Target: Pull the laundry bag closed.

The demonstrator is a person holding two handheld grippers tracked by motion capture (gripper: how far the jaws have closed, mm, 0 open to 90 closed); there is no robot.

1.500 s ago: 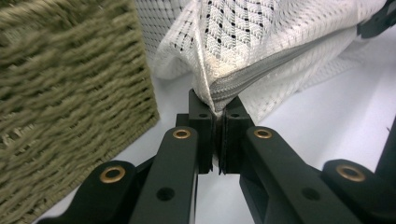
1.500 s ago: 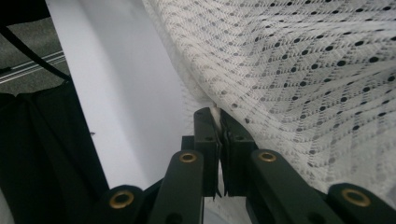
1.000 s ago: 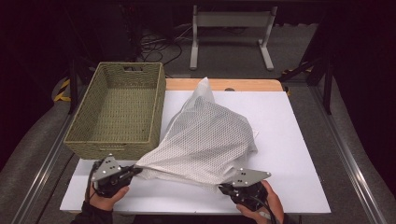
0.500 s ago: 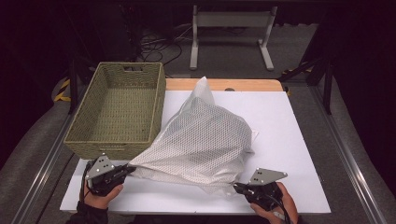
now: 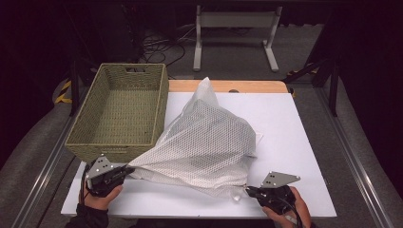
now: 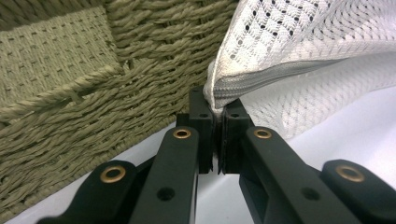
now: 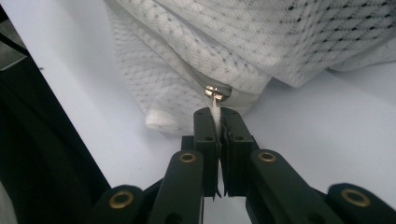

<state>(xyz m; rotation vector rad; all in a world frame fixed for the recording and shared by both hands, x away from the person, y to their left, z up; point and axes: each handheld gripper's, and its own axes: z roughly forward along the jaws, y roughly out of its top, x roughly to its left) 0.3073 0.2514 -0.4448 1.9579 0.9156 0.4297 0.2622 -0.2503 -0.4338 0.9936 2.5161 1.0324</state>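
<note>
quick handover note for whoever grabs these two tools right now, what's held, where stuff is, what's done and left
Left tool: shut on the zipper-end corner of the mesh bag, next to the wicker basket.
Right tool: shut on the white zipper pull at the bag's other near corner.
The bag lies on the white table, its zipper edge stretched between the tools.
Done: both ends gripped, and the slider sits at the right end.
Left: probably release, then move the bag into the basket; that is a guess.

A basket [image 5: 119,111] sits at the left of the tabletop [image 5: 294,142]. A mesh bag [image 5: 204,142] lies mid-frame, right of it, touching its near corner. The left gripper [image 5: 127,171] is lower left, the right gripper [image 5: 248,191] lower right.
</note>
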